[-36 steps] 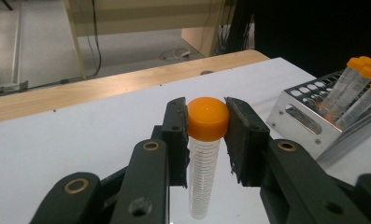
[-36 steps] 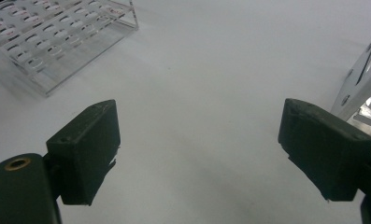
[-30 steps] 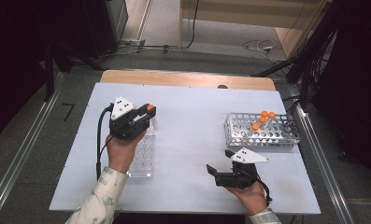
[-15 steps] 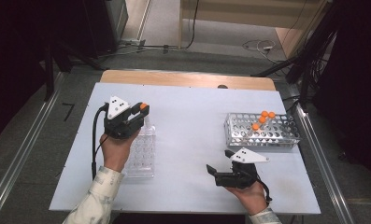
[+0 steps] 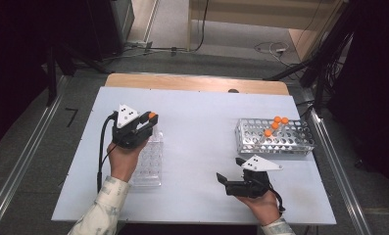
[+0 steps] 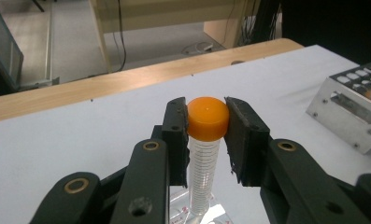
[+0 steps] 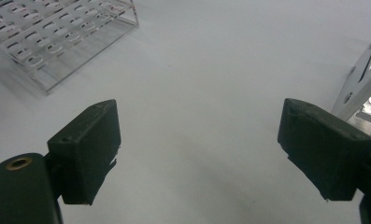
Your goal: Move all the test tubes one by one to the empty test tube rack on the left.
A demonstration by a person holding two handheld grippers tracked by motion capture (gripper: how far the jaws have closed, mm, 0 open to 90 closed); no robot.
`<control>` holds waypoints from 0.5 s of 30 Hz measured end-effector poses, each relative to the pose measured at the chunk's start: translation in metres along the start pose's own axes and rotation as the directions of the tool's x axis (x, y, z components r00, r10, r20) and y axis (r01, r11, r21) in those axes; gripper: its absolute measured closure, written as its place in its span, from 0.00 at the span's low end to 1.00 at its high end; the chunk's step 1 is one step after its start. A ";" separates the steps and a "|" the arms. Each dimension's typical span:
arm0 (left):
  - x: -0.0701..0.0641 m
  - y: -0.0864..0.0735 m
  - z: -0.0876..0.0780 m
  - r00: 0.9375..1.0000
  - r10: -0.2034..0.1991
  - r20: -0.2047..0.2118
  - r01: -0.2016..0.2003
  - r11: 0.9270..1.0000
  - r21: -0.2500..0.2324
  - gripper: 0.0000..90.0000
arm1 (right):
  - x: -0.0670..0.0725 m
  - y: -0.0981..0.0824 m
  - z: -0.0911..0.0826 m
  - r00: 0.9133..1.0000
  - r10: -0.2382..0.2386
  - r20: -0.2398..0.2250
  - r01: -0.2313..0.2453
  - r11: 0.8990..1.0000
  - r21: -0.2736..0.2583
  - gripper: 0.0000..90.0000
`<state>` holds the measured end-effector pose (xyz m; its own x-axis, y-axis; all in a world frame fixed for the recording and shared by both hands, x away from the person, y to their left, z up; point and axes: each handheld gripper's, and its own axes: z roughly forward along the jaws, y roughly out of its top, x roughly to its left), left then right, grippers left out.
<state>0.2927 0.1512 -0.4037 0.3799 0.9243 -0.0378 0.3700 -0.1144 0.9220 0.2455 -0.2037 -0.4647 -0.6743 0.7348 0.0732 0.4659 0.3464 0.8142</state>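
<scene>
- over the clear plastic rack (image 5: 148, 159) on the left half of the white worktop (image 5: 197, 122), the left tool (image 5: 150, 122) is clamped on the orange screw cap of a clear graduated plastic tube (image 6: 204, 154); its black pads press the cap from both sides.
- the tube hangs upright, with its pointed tip just above or at the clear rack; whether the tip has entered a hole cannot be told.
- near the front edge of the worktop, the right tool (image 5: 230, 171) rests on or just above the surface in the right hand with its jaws wide apart and nothing between them.
- the step in hand looks like seating the tube in the clear rack. to do it well, keep the tube plumb, centre the tip over one hole, lower it straight, and let go only once the tube stands on its own.
- the grip is on the cap alone, so a sideways nudge could swing the tube; slow, vertical travel seems wise.
- the left tool view shows the grip, the printed graduations and the tip close up; in the high view the tube is little more than an orange dot.
- the high view gives the layout: the metal perforated rack (image 5: 275, 137) at the right holds three more orange-capped tubes (image 5: 276, 125), well apart from the clear rack.
- the right tool view shows its own pads (image 7: 87, 149) gaping over bare worktop, with the clear rack's holes seen at a low angle.
</scene>
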 end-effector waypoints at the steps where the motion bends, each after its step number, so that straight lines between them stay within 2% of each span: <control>1: 0.000 -0.002 0.001 1.000 -0.001 0.000 0.001 1.000 0.006 0.78 | 0.000 0.000 0.000 1.000 -0.003 0.000 0.003 1.000 -0.002 0.13; 8: -0.005 -0.014 0.008 1.000 0.025 -0.013 -0.024 0.999 0.046 0.78 | 0.000 0.000 0.001 1.000 0.000 -0.003 0.000 1.000 0.005 0.13; 15: -0.004 -0.023 0.012 1.000 0.020 -0.014 -0.019 0.997 0.068 0.78 | 0.001 0.000 0.001 1.000 0.001 -0.001 -0.001 1.000 0.007 0.13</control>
<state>0.2924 0.1457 -0.4290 0.3755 0.9267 -0.0143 0.4197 -0.1563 0.8941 0.2455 -0.2029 -0.4656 -0.6747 0.7343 0.0748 0.4707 0.3499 0.8100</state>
